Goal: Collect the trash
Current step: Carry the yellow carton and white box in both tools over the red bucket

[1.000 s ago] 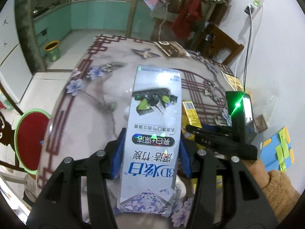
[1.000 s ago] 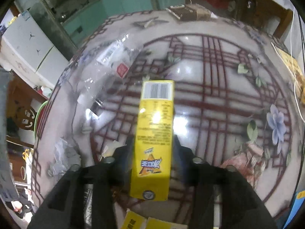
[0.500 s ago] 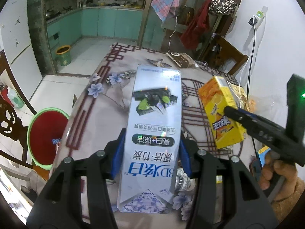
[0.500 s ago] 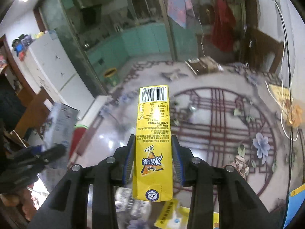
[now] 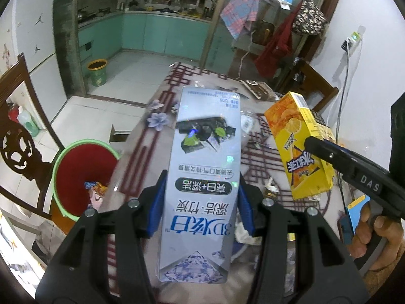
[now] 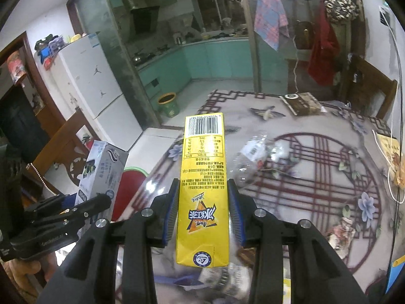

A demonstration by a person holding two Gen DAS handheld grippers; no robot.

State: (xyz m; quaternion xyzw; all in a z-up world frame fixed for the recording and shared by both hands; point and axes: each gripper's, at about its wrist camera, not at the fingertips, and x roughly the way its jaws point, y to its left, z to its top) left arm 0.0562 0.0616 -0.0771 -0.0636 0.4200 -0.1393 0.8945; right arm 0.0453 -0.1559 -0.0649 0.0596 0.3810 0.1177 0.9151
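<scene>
Kitchen-dining room; glossy floral-patterned surface (image 6: 316,177) with maroon lattice print. Beside its left edge on the floor: red basin (image 5: 81,177), green rim, holding a crumpled wrapper (image 5: 95,190). Left tongs (image 5: 200,202) clenched on a silver-blue toothpaste box (image 5: 202,177), rectangular cardboard, held above the surface edge. Right tongs (image 6: 202,207) clenched on a yellow iced-tea carton (image 6: 202,190), barcode end forward, held aloft. Crushed clear plastic bottle (image 6: 253,157) lies on the surface.
</scene>
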